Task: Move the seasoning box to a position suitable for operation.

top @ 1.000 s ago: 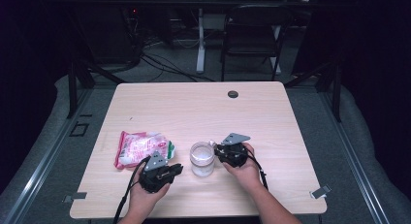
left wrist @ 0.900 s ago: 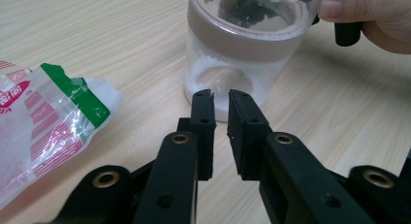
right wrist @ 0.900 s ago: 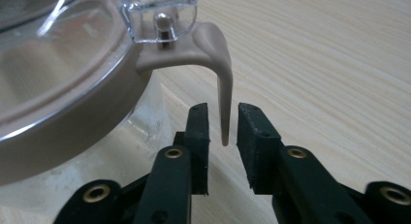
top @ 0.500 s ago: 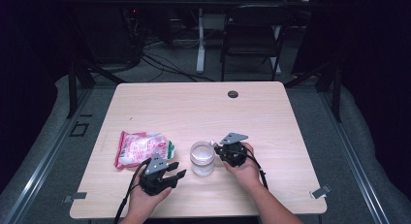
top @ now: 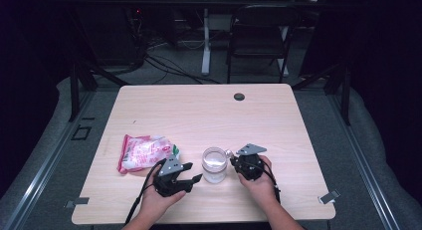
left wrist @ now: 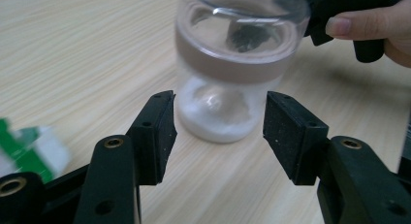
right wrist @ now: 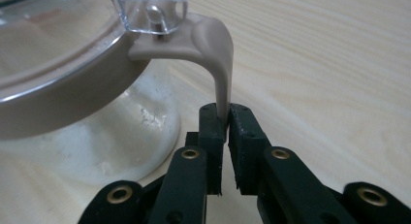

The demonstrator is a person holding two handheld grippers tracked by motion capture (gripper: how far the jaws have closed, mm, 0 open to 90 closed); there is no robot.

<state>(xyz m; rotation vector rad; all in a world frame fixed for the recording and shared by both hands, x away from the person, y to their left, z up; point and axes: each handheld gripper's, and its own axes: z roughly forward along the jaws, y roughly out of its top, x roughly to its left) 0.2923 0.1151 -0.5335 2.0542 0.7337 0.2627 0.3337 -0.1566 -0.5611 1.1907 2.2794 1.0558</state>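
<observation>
A: Listing item 1: glass jar (top: 214,165), low centre of table (top: 209,110); snack packet (top: 144,153) at its 9 o'clock.

B: Right gripper (right wrist: 227,120) clamped on jar's tan latch tab (right wrist: 220,64). Left gripper (left wrist: 218,132) at jar's 8 o'clock, jaws just opening, apart, jar untouched.

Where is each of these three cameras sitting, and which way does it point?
High view: above the person's side, looking forward and down on the table; forearms, left hand-held gripper, right hand-held gripper.
Left gripper view: rides that gripper, looking between its open jaws at the jar; the other hand behind.
Right gripper view: looks along jaws pinching the jar's tan lid tab.
Shared: all show the jar.
</observation>
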